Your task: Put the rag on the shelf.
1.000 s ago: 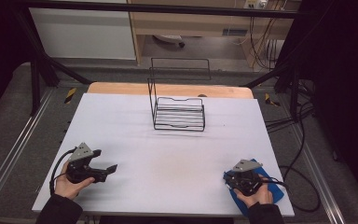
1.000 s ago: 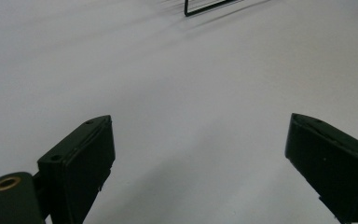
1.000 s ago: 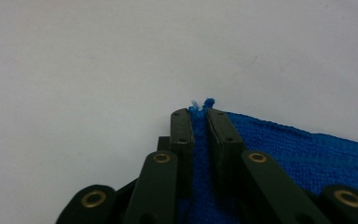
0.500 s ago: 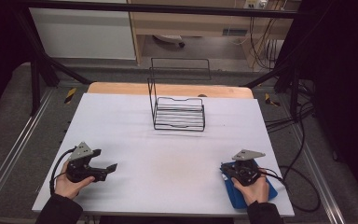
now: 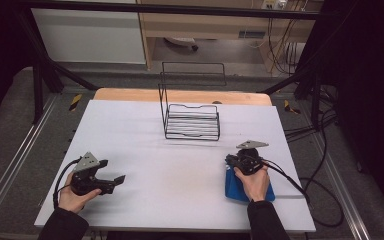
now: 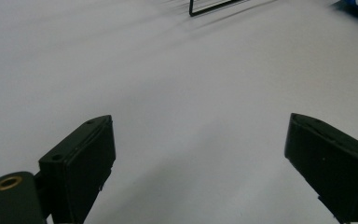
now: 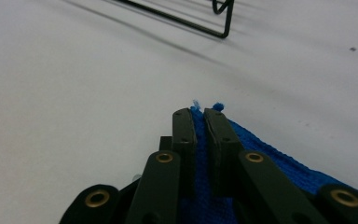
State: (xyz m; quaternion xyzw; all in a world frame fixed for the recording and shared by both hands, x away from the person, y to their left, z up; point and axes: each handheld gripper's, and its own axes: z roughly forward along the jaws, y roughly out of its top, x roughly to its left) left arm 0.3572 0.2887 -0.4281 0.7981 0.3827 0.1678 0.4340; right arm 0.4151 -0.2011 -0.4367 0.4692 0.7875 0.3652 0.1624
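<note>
Blue cloth point(image 7: 261, 154) pinched in right gripper point(image 7: 199, 114) — hand hides most; left gripper point(image 6: 200, 154) spread

White surface point(image 5: 145, 145) — a flat rectangular sheet over a wooden top whose far edge shows as a tan strip point(image 5: 130, 94). Directly on it: a black wire rack point(image 5: 191, 121), standing upright near the far middle, and a blue knitted cloth point(image 5: 240, 189) lying at the near right, one end lifted off the sheet — well apart from the rack.
</note>
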